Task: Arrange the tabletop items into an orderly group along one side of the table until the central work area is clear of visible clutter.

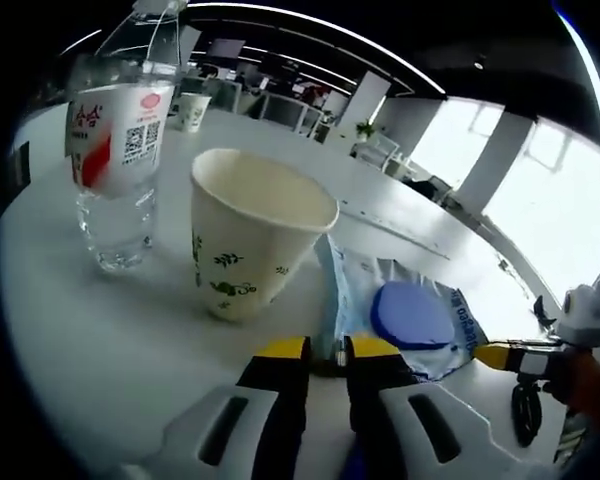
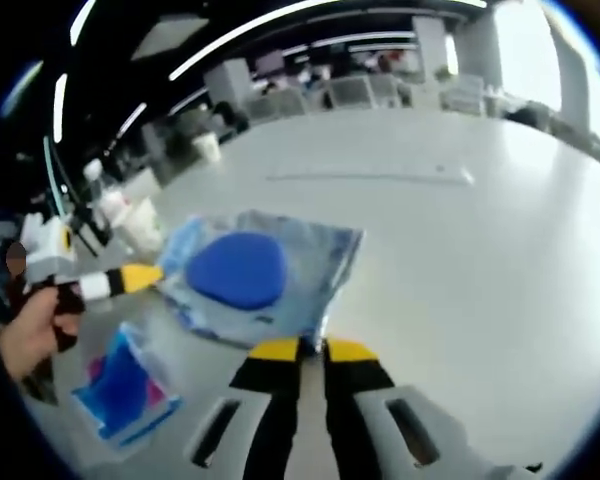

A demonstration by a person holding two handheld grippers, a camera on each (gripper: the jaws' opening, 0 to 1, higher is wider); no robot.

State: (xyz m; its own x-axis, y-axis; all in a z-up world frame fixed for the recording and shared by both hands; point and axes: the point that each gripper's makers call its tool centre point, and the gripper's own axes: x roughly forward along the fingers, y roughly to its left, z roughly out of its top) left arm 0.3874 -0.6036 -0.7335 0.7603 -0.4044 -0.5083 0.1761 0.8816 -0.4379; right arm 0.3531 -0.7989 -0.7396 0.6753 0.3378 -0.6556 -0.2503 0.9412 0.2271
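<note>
Glossy, crinkled clear plastic on the pouch [image 2: 265, 270], its blue pad [image 2: 238, 270] matt. Matt paper on the leaf-printed cup [image 1: 250, 232]. Clear, ribbed plastic on the bottle [image 1: 120, 140], paper-like label. Smooth, faintly sheened white table [image 2: 460, 230].

Bright window glare and ceiling strip lights, heavy fisheye bending at edges, soft blur in right gripper view.

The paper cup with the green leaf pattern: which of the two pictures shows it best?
The left gripper view. There the paper cup stands upright and whole, close ahead of the jaws, between the water bottle and the blue pouch. In the right gripper view, small pale shapes far left may include it; too blurred to tell.
</note>
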